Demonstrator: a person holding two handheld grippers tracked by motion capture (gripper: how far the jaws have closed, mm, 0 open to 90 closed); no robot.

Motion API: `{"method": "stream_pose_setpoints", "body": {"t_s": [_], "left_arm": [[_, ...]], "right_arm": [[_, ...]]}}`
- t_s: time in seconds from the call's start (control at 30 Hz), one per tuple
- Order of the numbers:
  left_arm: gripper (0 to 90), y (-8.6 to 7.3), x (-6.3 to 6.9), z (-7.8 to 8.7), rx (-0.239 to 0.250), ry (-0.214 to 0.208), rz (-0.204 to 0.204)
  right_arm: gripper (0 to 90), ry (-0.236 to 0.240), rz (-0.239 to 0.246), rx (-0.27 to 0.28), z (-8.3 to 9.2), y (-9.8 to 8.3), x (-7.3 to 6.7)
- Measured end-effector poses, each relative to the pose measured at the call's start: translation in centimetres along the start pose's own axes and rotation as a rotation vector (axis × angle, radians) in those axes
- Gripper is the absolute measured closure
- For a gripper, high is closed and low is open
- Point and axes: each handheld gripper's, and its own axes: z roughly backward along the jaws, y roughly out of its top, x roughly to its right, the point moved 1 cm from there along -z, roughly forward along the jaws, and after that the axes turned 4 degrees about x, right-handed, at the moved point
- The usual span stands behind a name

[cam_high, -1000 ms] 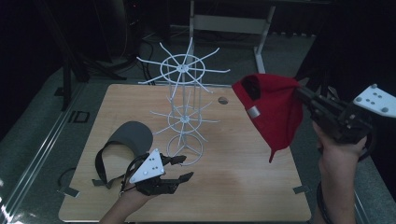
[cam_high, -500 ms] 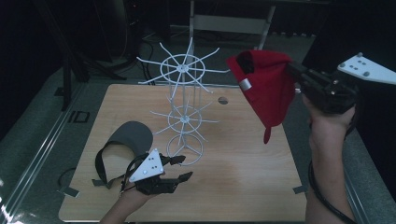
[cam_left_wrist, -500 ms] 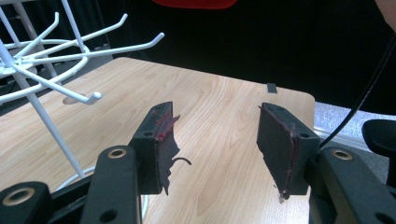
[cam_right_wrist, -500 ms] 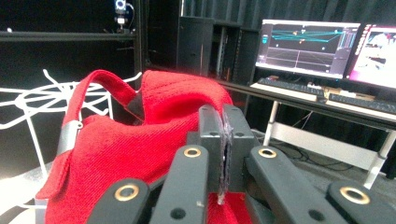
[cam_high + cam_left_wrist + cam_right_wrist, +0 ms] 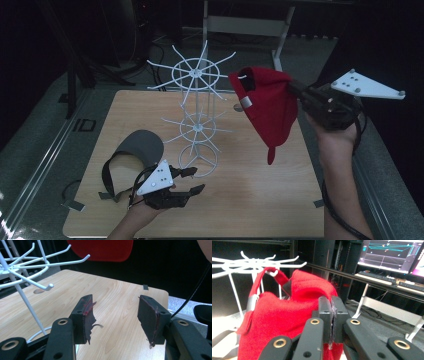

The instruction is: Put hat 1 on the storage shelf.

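So the right tool point(image 5: 295, 92) sits at the upper right of the high view, jaws pressed together on the fabric of a red cap point(image 5: 267, 107). The cap hangs in the air right of centre, above the worktop point(image 5: 260, 190), with its strap end close to the top tier of the white wire rack point(image 5: 197, 120). From up there I can't tell if the strap touches a prong.

The right gripper view gets closer: the jaws are clamped on a fold of red cloth at bottom centre, and the cap's back strap, with a grey buckle, rises at the left of the frame toward a hook tip of the rack's upper ring. It looks to be right at the hook, maybe over it, hard to say. That view also picks up a lit monitor point(image 5: 392, 255) with coloured lines at the upper right, too blurry to read.

The left tool point(image 5: 192, 181) rests low at the lower left of the high view, jaws apart with nothing between them. The left gripper view confirms it: bare wood between the two pads, rack prongs at upper left, red cap along the top edge.

A dark visor point(image 5: 132, 155) lies on the worktop just left of the left tool. Faint letters, maybe "ID", sit left of the worktop edge.
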Motion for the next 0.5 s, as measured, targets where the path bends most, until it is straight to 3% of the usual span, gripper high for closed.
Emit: {"method": "stream_pose_setpoints", "body": {"t_s": [0.5], "left_arm": [[46.7,-0.3,-0.1,0.1,-0.001,0.006,0.007]], "right_arm": [[88.0,0.099,-0.047,-0.032,-0.7,-3.5,-1.1]]}}
